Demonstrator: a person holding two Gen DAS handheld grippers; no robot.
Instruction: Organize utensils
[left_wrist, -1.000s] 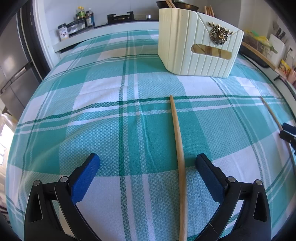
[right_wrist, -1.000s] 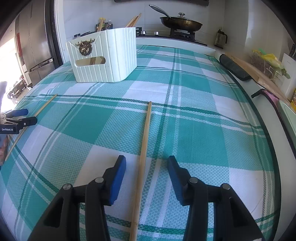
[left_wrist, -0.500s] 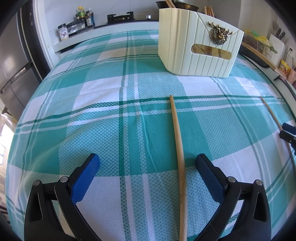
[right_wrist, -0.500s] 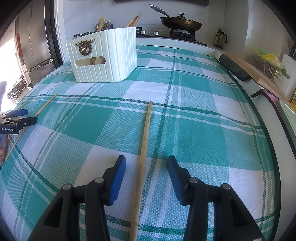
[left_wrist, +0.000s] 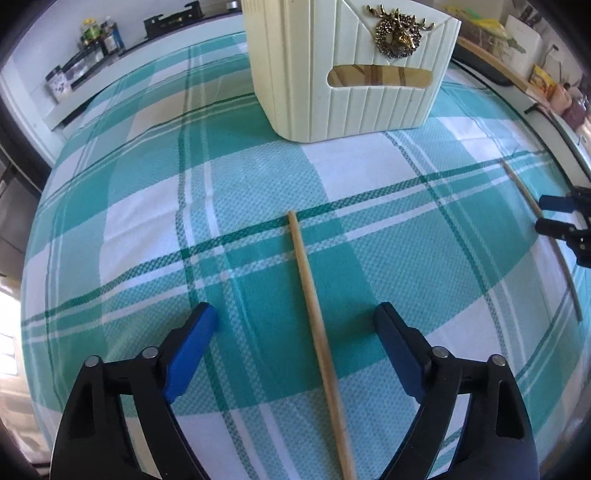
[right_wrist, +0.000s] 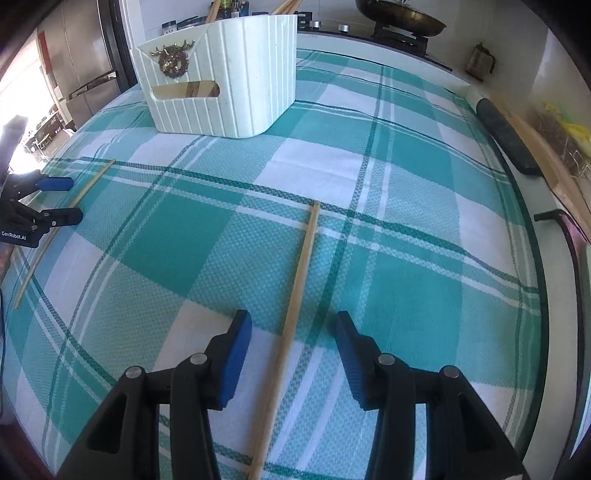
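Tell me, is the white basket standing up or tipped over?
Standing up. The white basket sits flat on the checked cloth, with sticks poking out of its open top.

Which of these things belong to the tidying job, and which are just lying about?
Part of the job:
- round wooden chopstick
- square wooden chopstick
- cream ribbed plastic utensil basket

Just lying about:
- dark frying pan on the stove
- spice jars
- steel fridge

Two chopsticks (left_wrist: 314, 314) (right_wrist: 297, 291) and one basket (left_wrist: 351, 74).
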